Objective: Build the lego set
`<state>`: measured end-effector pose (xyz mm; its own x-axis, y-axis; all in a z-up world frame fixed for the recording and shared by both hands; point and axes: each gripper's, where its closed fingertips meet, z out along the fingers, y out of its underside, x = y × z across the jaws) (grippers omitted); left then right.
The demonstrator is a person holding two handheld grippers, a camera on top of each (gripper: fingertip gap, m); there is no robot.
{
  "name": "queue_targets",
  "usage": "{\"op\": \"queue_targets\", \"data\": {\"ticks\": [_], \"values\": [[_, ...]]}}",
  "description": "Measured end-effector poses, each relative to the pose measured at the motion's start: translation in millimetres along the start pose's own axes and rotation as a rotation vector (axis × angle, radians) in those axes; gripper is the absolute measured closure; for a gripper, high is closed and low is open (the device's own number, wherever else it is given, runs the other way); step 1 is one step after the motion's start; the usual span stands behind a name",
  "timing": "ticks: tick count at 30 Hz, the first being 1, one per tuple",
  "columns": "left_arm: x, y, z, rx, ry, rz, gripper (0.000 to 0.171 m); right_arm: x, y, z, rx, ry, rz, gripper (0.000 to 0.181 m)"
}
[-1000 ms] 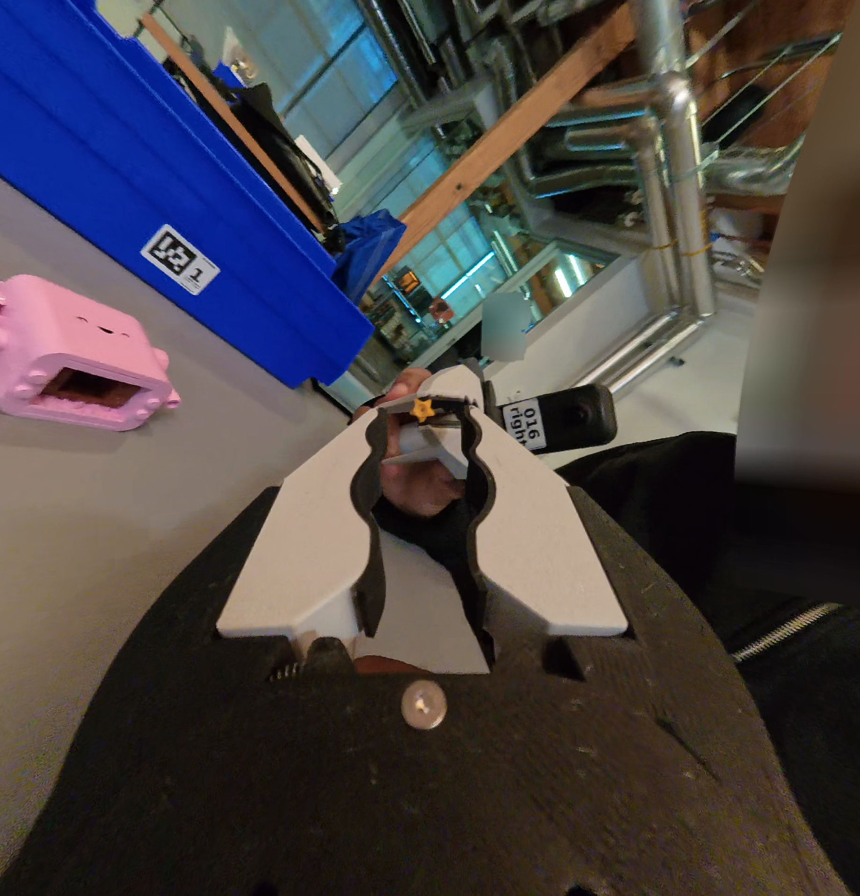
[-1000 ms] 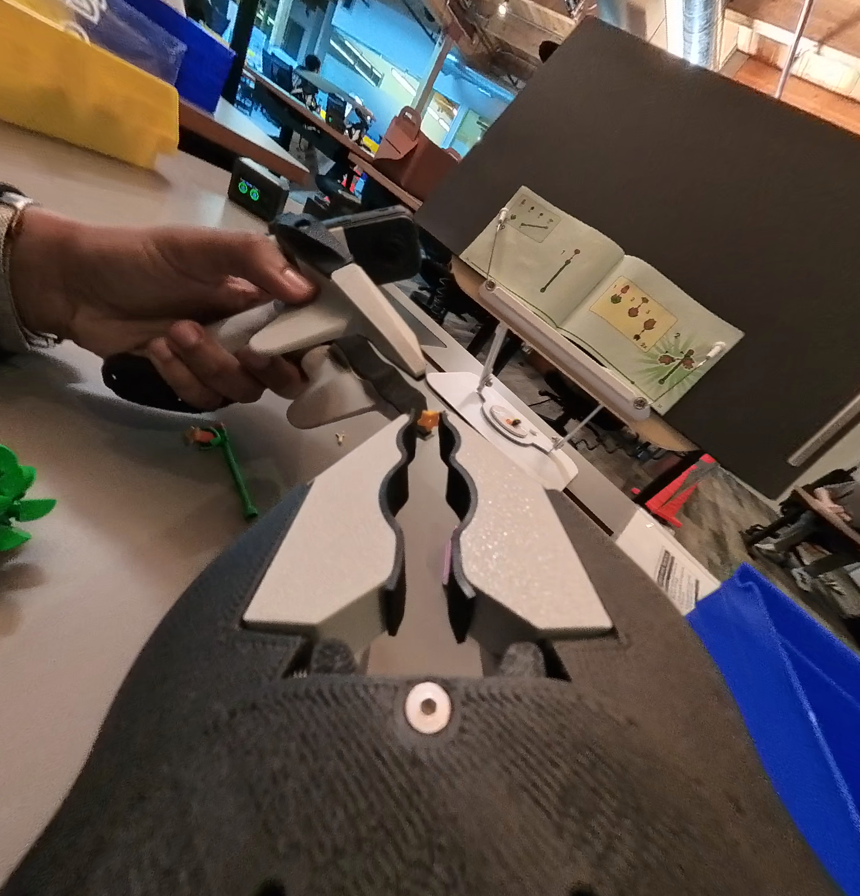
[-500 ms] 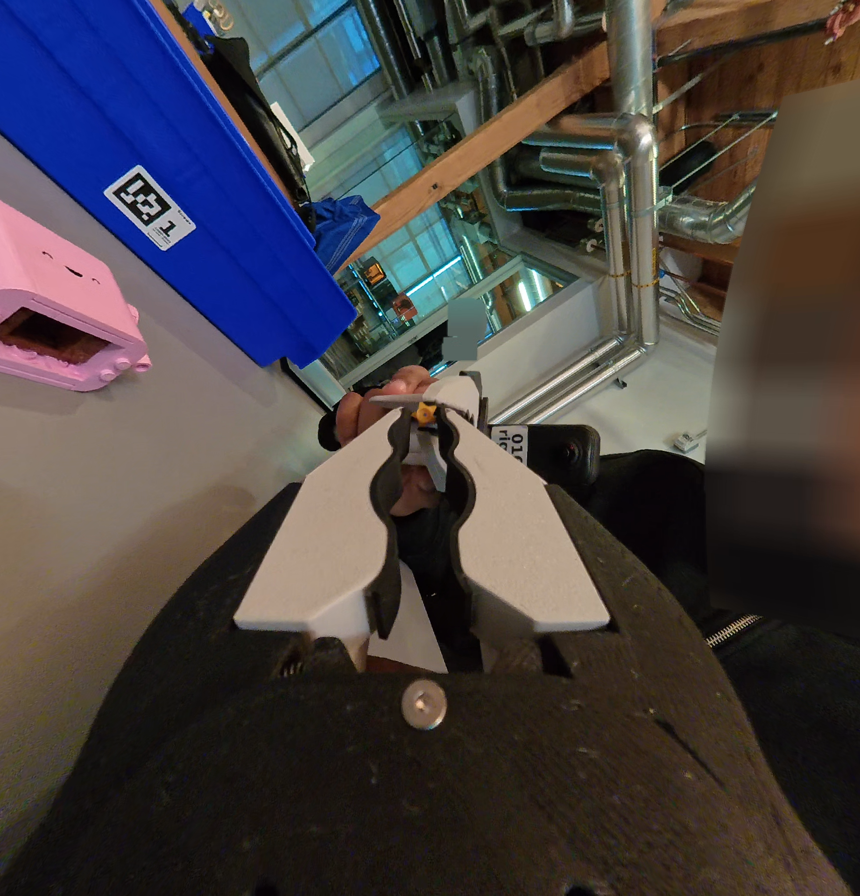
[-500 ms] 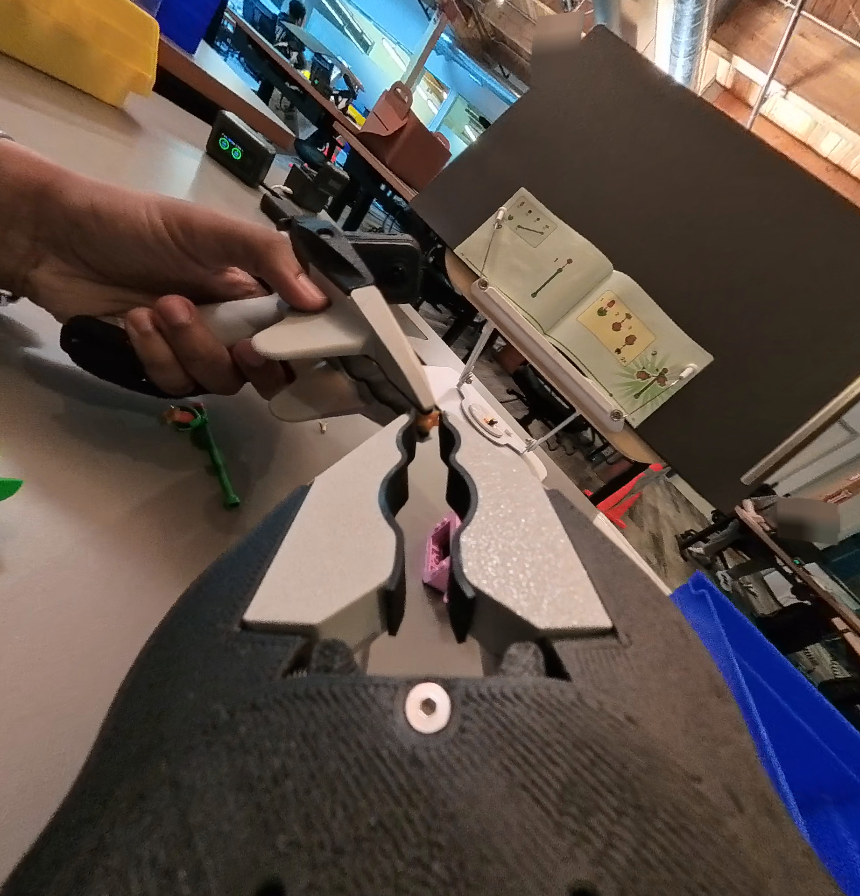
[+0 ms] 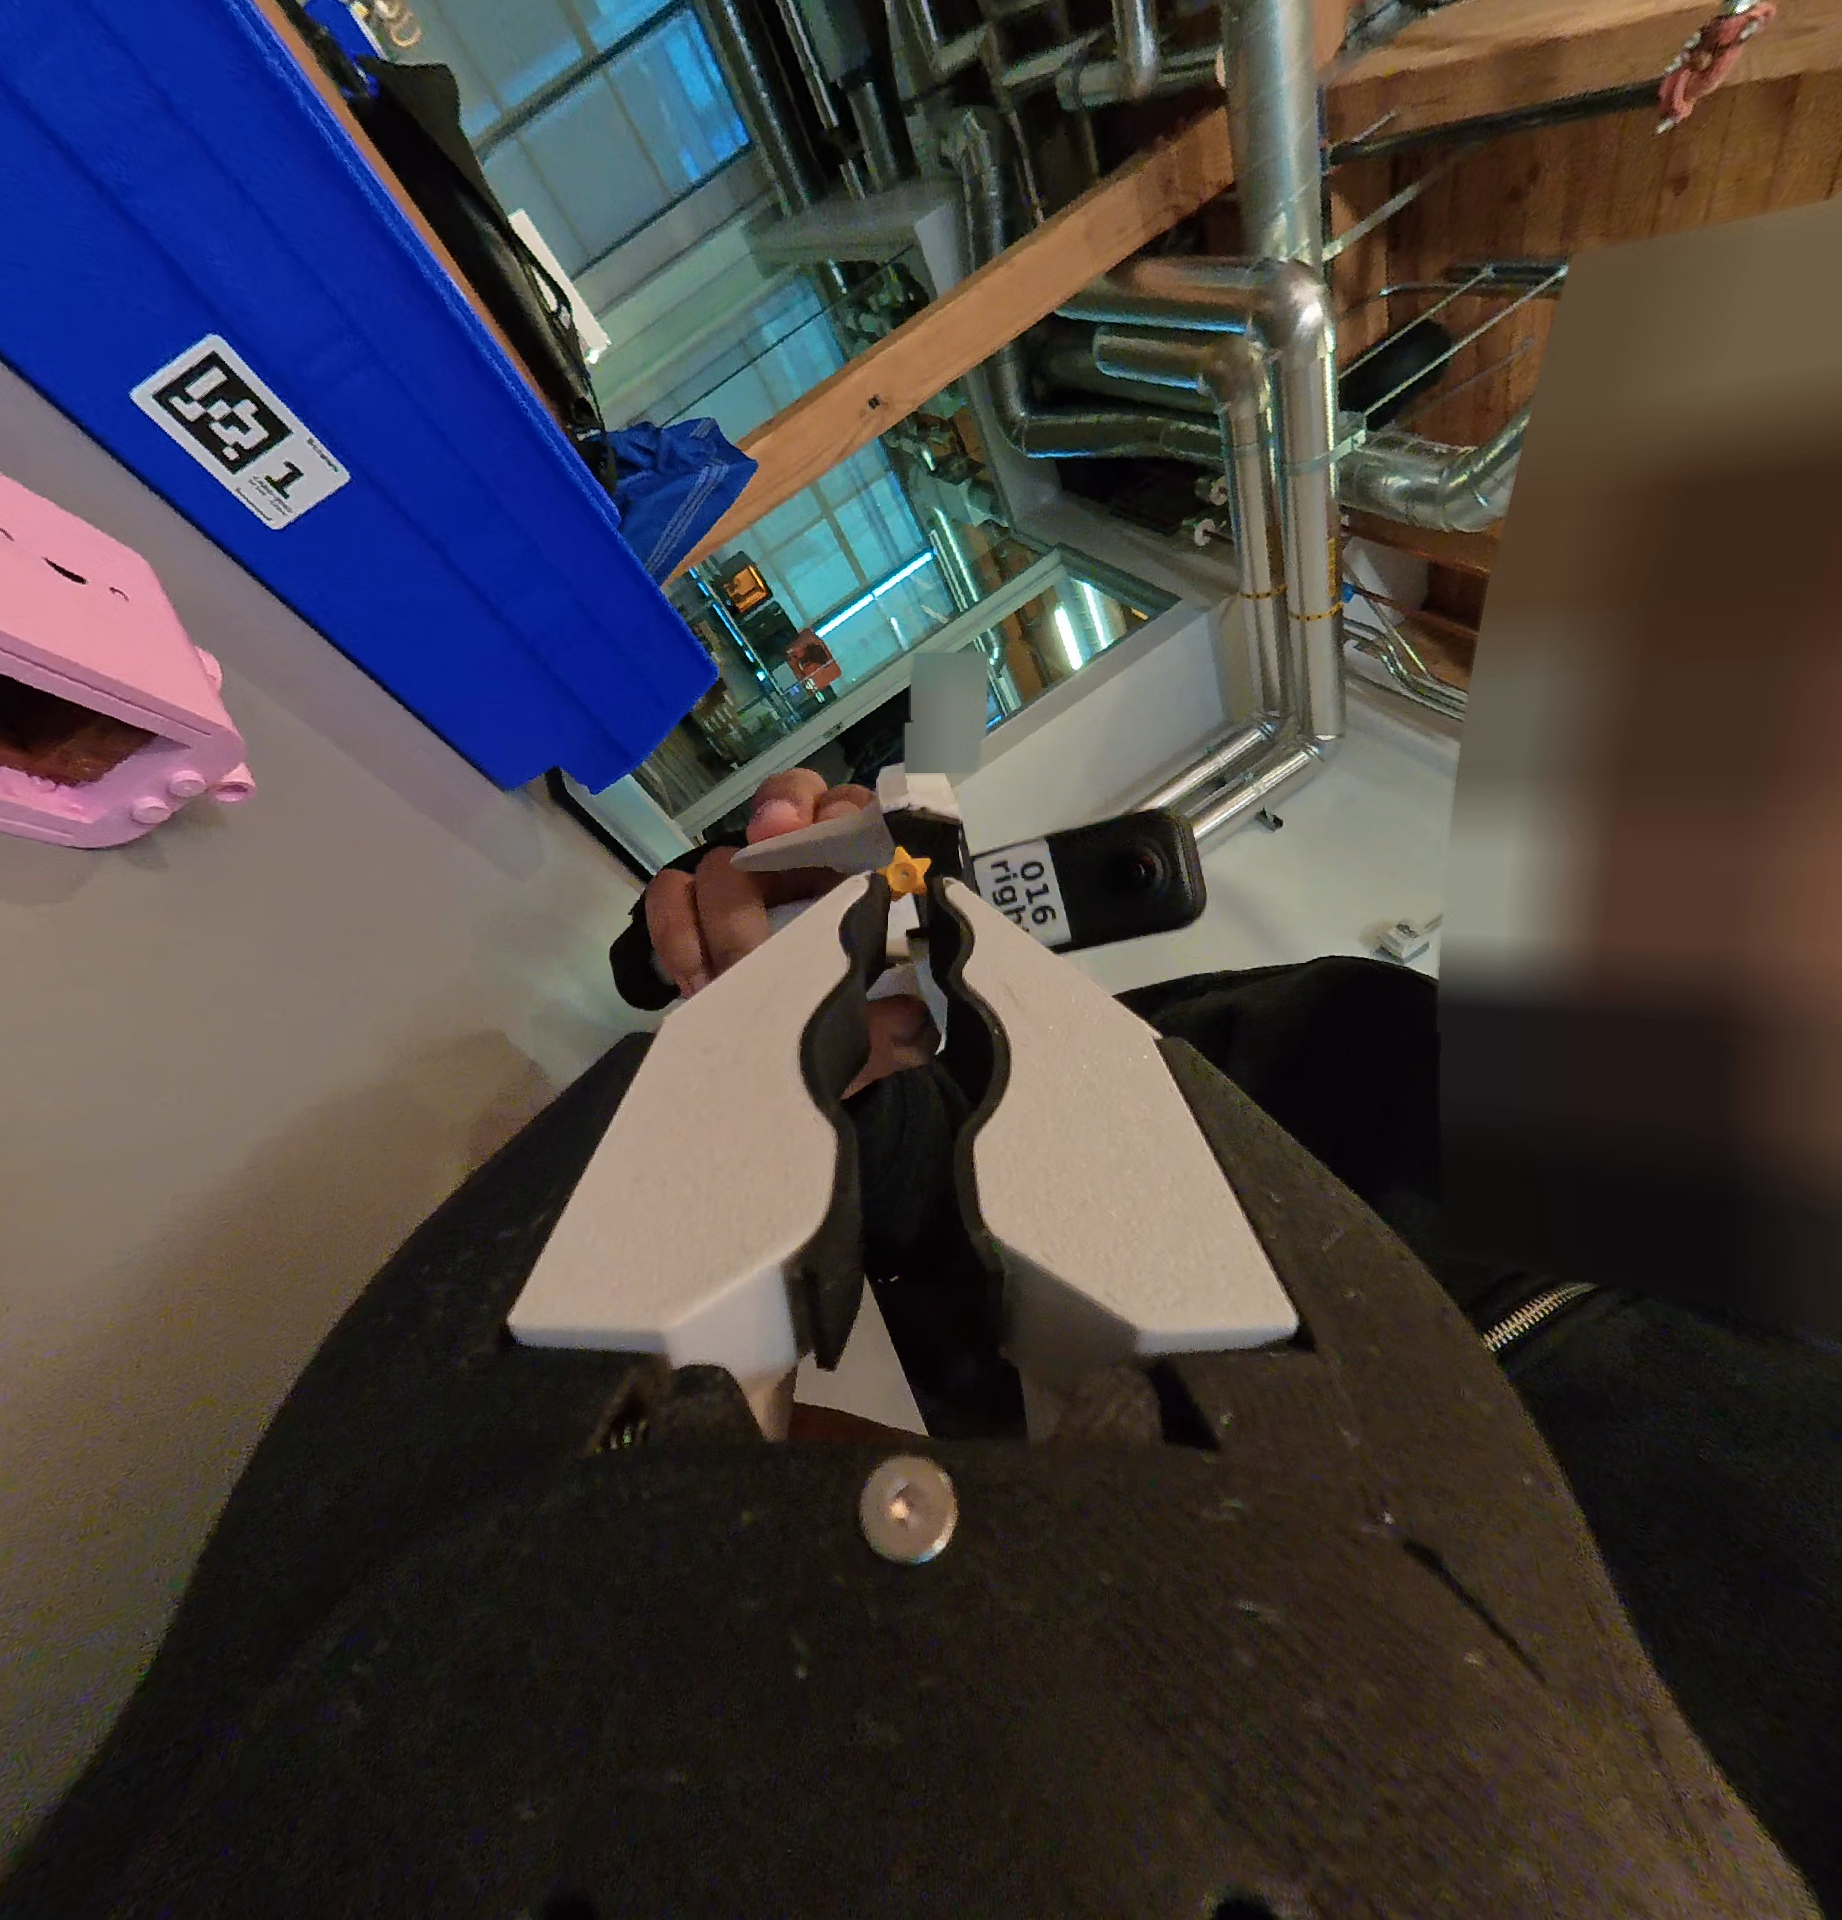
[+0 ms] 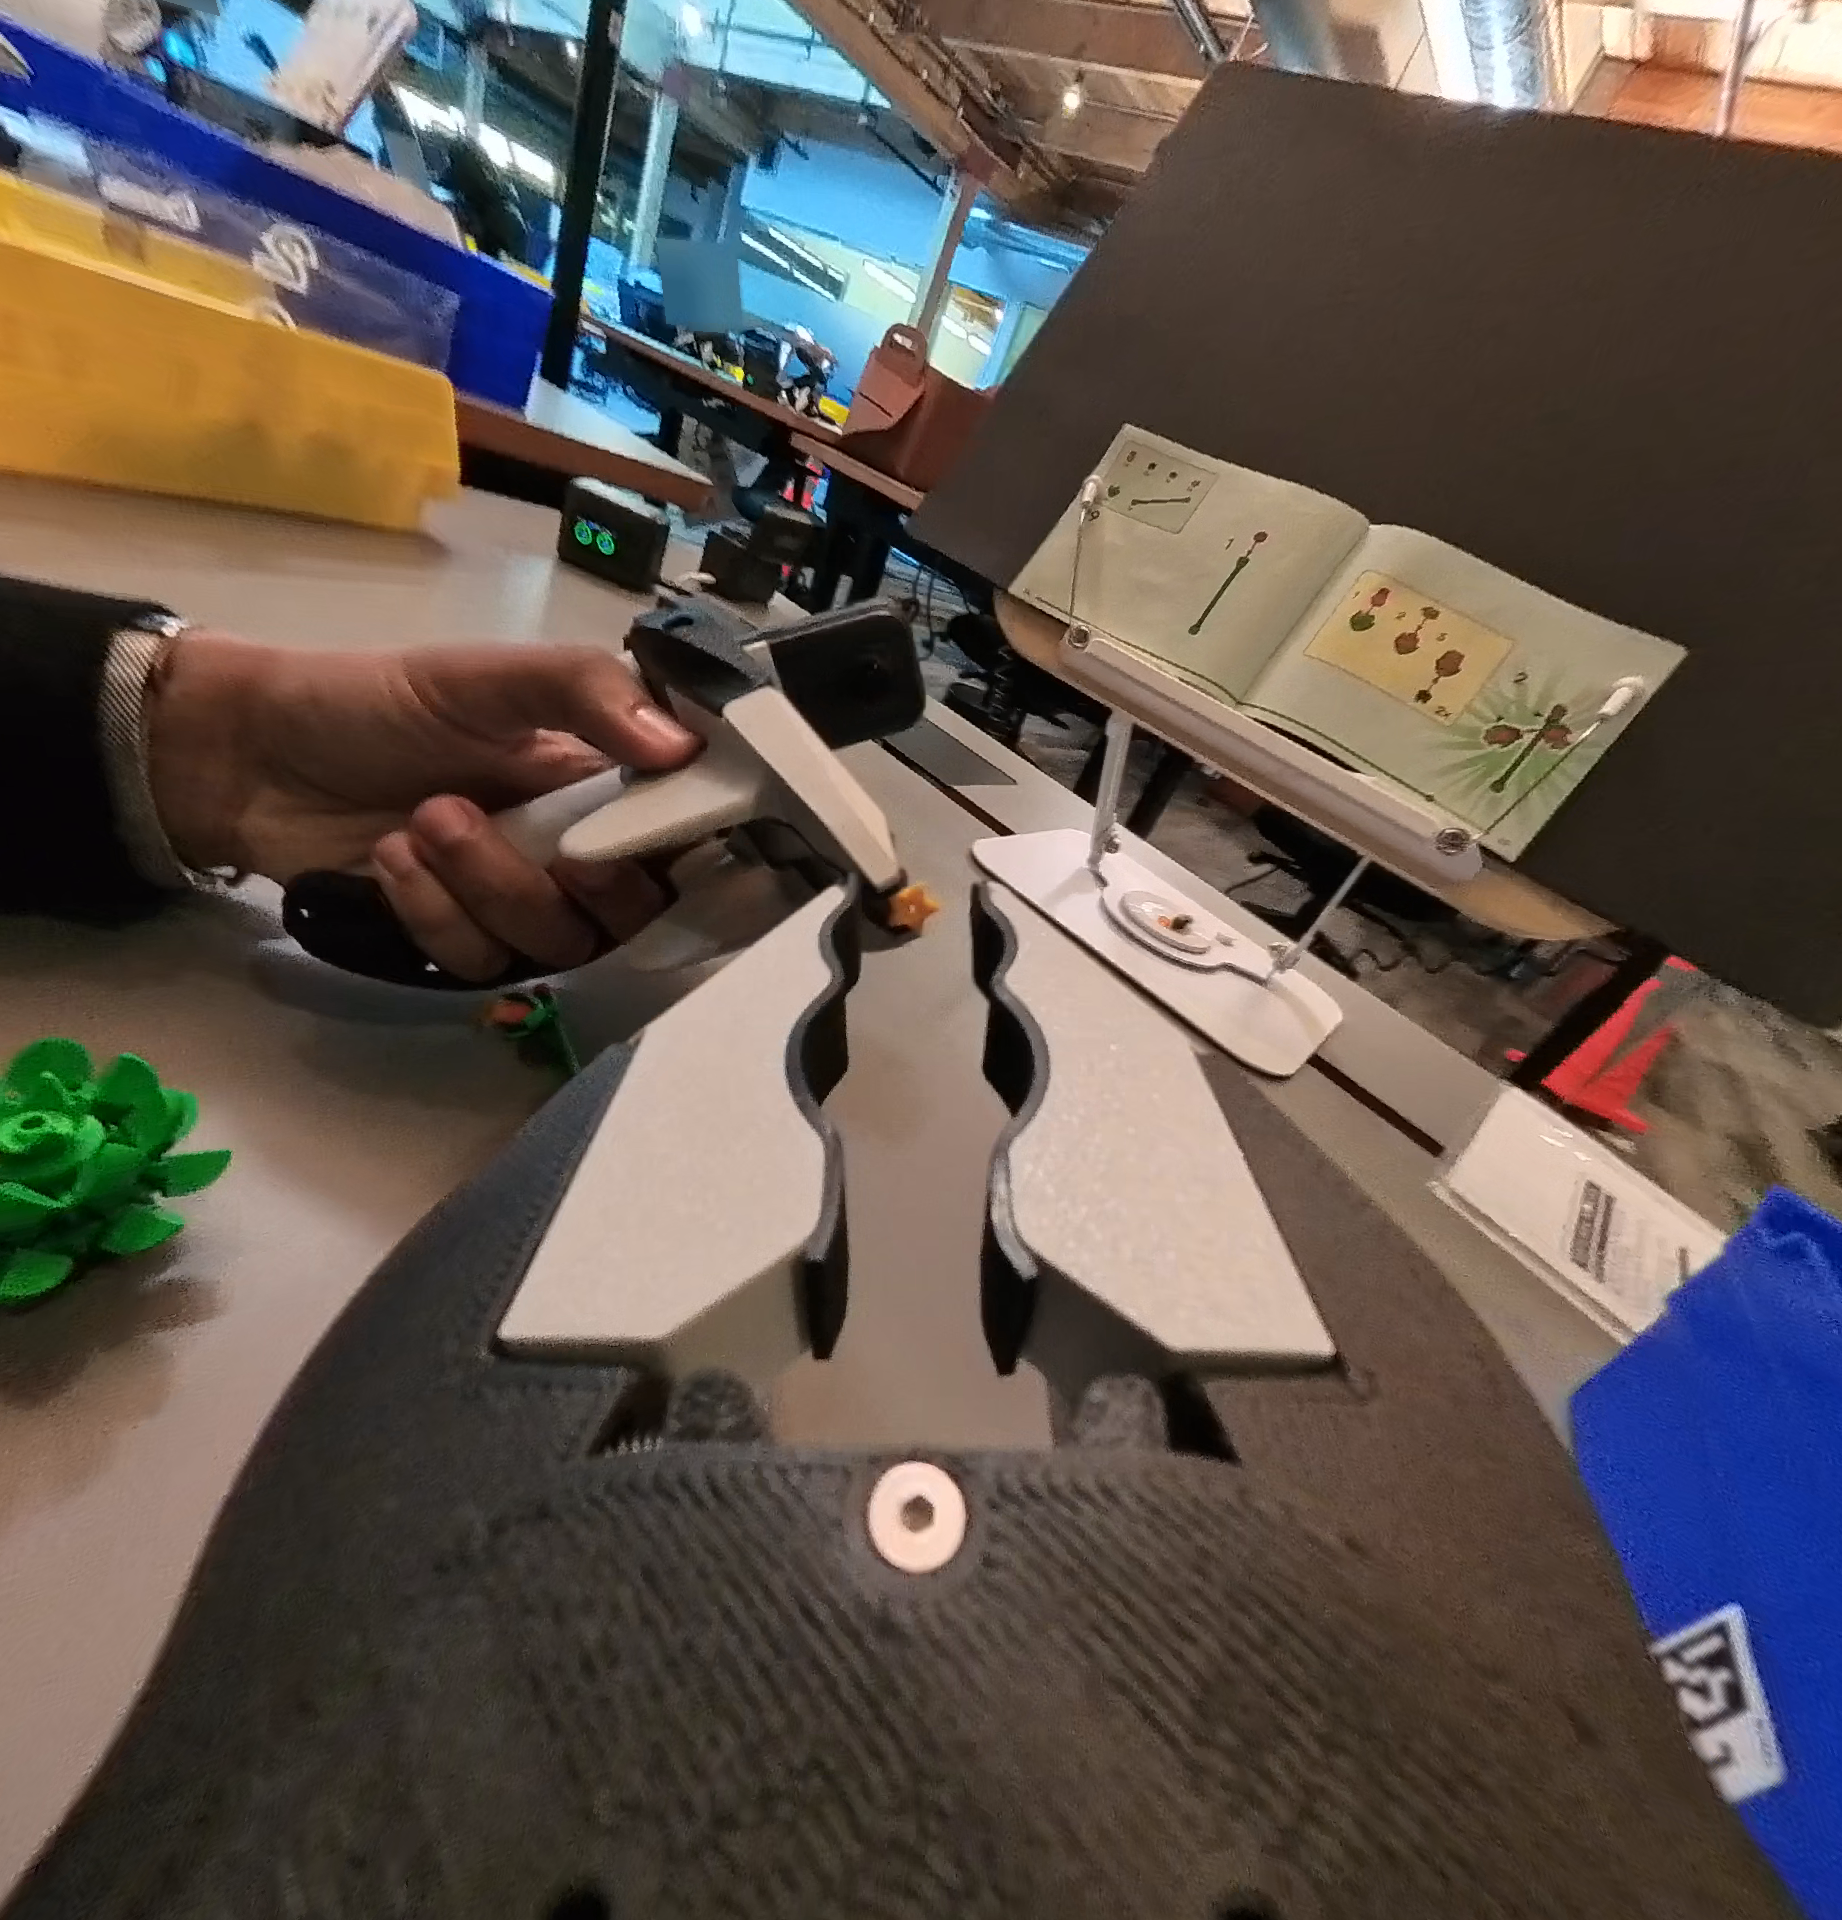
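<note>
My left gripper (image 5: 904,902) pinches a tiny orange star-shaped lego piece (image 5: 905,871) at its very fingertips, jaws nearly closed, holding it up off the table, I judge so the other tool can meet it. My right gripper (image 6: 909,920) stands parted and empty, the orange piece (image 6: 912,907) just beside its left fingertip. A green leafy lego rosette (image 6: 60,1169) and a green stem (image 6: 530,1023) lie on the table (image 6: 221,1382), handy for later steps. The instruction booklet (image 6: 1343,634) is propped open on its stand. A blue bin (image 5: 304,343) and a yellow bin (image 6: 190,405) sit farther off, their contents hidden; what the pink toaster-like box (image 5: 75,665) holds I cannot tell.
</note>
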<state>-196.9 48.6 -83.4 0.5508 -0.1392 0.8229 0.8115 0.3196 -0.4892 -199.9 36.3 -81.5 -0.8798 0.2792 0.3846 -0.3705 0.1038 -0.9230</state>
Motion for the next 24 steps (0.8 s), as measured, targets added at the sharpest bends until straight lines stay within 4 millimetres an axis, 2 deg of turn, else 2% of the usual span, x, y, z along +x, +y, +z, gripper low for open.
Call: {"op": "queue_targets", "data": {"ticks": [5, 24], "values": [[0.9, 0.4, -1.1, -0.005, 0.012, -0.005, 0.167, 0.6, -1.4, -4.0, 0.027, -0.053, 0.063, 0.165], [-1.0, 8.3, -2.3, -0.065, -0.003, -0.025, 0.167, -7.3, 4.1, -4.3, 0.006, -0.102, -0.013, 0.171]]}}
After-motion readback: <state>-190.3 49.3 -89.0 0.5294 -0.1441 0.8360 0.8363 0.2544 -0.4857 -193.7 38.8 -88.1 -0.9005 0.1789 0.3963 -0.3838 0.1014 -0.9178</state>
